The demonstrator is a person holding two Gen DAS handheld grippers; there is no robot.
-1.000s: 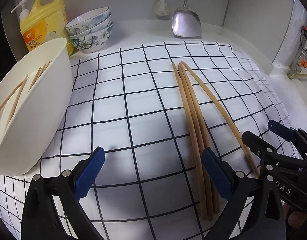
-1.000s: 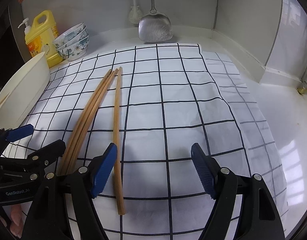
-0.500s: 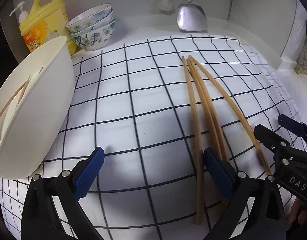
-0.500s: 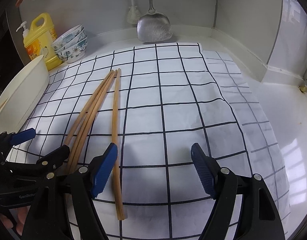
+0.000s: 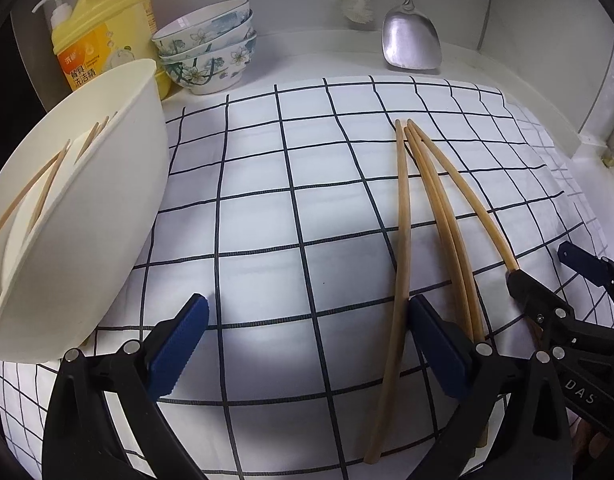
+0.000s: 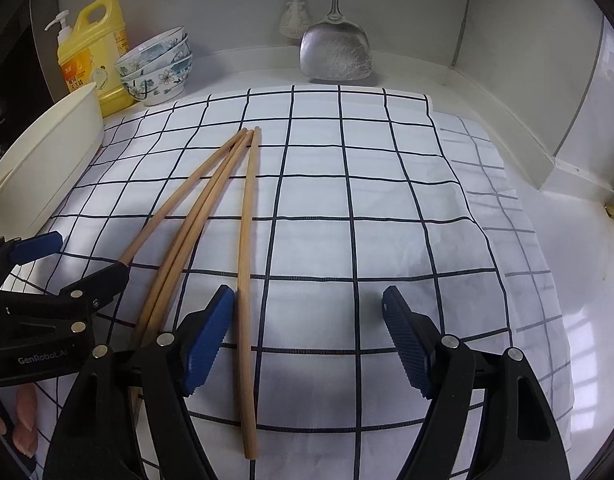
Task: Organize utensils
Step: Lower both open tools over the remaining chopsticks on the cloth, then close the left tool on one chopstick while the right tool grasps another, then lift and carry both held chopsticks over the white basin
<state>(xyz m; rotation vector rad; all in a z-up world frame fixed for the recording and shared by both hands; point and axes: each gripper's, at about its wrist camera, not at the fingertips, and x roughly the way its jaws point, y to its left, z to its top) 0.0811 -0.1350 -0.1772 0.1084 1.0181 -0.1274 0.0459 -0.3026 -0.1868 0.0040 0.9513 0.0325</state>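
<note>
Chopsticks (image 5: 403, 216) lie in a loose fan of four on the checked cloth (image 5: 267, 208), right of centre in the left wrist view, their far tips close together and their near ends spreading toward the bottom edge. The left hand-held gripper (image 5: 305, 344) hangs over the cloth with its blue pads spread wide and nothing between them; its right pad sits just beside the leftmost stick, over the near ends of the middle two. At the left edge a white tub (image 5: 79, 216) leans, with more sticks showing inside it. Behind it stand a yellow soap bottle (image 5: 103, 36) and a stack of flowered bowls (image 5: 211, 48), and a metal spatula (image 5: 411, 40) leans on the back wall at upper right.

Over to the right wrist view: the right hand-held gripper (image 6: 307, 336) is spread wide too, empty, with bare cloth between its pads. The rightmost stick runs just past its left pad toward the bottom edge. The other gripper reaches in from the lower left of this frame, one black finger lying over the outermost stick. The tabletop (image 6: 567, 240) shows bare white at the right.
</note>
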